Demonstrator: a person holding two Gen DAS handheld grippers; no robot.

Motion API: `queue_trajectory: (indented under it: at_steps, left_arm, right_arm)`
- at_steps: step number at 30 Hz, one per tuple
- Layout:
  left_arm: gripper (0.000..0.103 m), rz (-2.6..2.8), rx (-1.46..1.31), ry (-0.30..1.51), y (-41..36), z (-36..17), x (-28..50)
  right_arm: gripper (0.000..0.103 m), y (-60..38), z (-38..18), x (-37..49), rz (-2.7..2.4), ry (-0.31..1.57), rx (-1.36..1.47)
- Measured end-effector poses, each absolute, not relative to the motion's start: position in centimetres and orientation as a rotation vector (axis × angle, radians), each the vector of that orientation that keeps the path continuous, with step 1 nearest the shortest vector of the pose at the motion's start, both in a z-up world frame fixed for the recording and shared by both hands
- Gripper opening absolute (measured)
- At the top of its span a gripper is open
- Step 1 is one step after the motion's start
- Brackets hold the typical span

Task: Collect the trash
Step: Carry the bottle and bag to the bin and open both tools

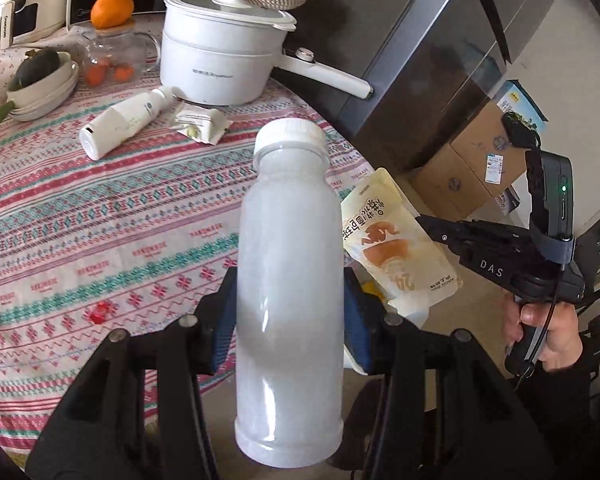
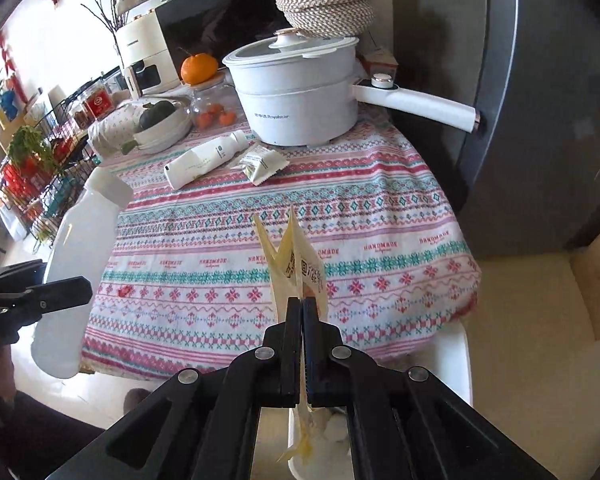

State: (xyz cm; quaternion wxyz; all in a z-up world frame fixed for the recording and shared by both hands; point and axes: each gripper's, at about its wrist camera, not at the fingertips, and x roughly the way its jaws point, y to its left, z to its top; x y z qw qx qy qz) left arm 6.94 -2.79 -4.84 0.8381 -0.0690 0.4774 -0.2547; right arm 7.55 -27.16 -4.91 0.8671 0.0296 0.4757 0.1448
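— What do we get from the left wrist view that the other lacks?

— We see the left gripper point(image 1: 290, 312) clamped around the middle of the cloudy white bottle point(image 1: 290, 292), its blue pads pressed to both sides, the bottle upright off the table's edge. We also see cardboard boxes point(image 1: 472, 164) on the floor by the grey fridge point(image 1: 432, 52).

— And the right wrist view?

— There we look along the right gripper point(image 2: 302, 308), its fingers pinched together on the yellow snack wrapper point(image 2: 296, 260), above a white bin point(image 2: 464, 364) beside the table. A wire rack point(image 2: 52, 176) of goods stands far left.

— What trash remains on the tablecloth point(image 2: 260, 280)?

— A white bottle lying on its side point(image 2: 206, 162) and a small crumpled packet point(image 2: 264, 164), both just before the white electric pot point(image 2: 300, 92), with stacked bowls point(image 2: 164, 128) nearby.
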Motion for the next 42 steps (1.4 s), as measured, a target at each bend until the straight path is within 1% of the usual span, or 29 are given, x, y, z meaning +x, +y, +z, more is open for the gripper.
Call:
queue_trajectory:
  at_steps: [9,19,21,22,23,24,25,26,31,41,42]
  left_arm:
    - [0.050,-0.647,-0.044,1.080,-9.6,-7.4,5.0]
    - [0.050,-0.720,0.018,1.125,-14.9,-8.7,4.6]
    - [0.050,-0.727,0.029,1.132,-15.8,-9.0,4.5]
    - [0.050,-0.729,0.034,1.136,-16.3,-9.1,4.5]
    - [0.050,-0.732,0.038,1.139,-16.7,-9.3,4.4]
    - [0.050,-0.734,0.044,1.142,-17.1,-9.4,4.4]
    - [0.050,-0.735,0.048,1.144,-17.4,-9.6,4.4]
    - [0.050,-0.735,0.052,1.147,-17.8,-9.7,4.4]
    - [0.050,-0.736,0.074,1.160,-19.1,-10.5,4.6]
    - [0.051,-0.722,0.101,1.171,-20.6,-11.6,5.4]
    - [0.052,-0.720,0.100,1.173,-20.6,-11.6,5.4]
  right_arm:
    - [0.002,-32.0,-5.5,4.0,0.254,1.043,0.106]
    - [0.003,-37.3,-7.8,2.1,0.152,1.101,0.169]
    - [0.008,-38.1,-8.0,2.1,0.127,1.101,0.190]
    - [0.019,-38.6,-8.2,2.1,0.114,1.104,0.202]
    - [0.033,-38.9,-8.3,2.1,0.102,1.109,0.206]
    - [0.041,-39.2,-8.3,2.0,0.087,1.108,0.211]
    - [0.051,-39.4,-8.2,2.0,0.077,1.101,0.216]
    - [0.053,-39.6,-8.1,1.9,0.073,1.092,0.220]
    - [0.055,-40.3,-7.6,1.8,0.069,1.079,0.235]
    - [0.055,-41.2,-8.1,2.0,0.032,1.092,0.220]
    - [0.055,-41.4,-8.2,2.1,0.027,1.094,0.224]
